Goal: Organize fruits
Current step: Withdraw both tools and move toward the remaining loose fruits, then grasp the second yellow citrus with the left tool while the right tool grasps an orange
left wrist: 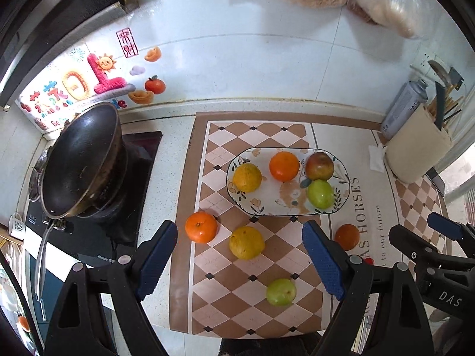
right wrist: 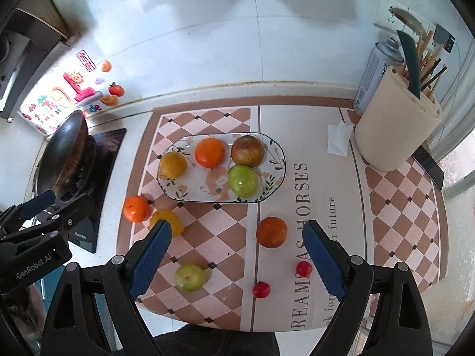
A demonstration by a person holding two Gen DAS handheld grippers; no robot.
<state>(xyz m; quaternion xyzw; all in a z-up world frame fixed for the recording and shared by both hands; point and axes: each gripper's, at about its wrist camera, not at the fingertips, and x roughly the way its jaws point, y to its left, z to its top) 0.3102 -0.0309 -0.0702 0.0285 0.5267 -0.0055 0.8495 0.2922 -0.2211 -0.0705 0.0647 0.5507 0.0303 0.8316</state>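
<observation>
Left gripper (left wrist: pixel 239 252) and right gripper (right wrist: pixel 237 255), frame bottom: jaws wide, empty. Oval floral ceramic plate (right wrist: pixel 276 178), centre, holds four fruits. Judged under halfway: green apple (right wrist: pixel 190 277), orange tangerine (right wrist: pixel 136 208), yellow lemon (left wrist: pixel 247 242), dark orange (right wrist: pixel 271 232), two small red fruits (right wrist: pixel 261 289) remain on checkered mat (right wrist: pixel 207 237).

Your desk (right wrist: pixel 297 90), with its checkered mat (right wrist: pixel 400 207)

On the mat you have a plate (right wrist: pixel 279 160), a loose orange (right wrist: pixel 136 208), a lemon (left wrist: pixel 246 242), a green apple (right wrist: pixel 190 277), a darker orange (right wrist: pixel 271 232), two small red fruits (right wrist: pixel 261 289), a utensil holder (right wrist: pixel 394 136) and a tissue (right wrist: pixel 338 138); a cooktop (left wrist: pixel 89 237) sits beside it.
</observation>
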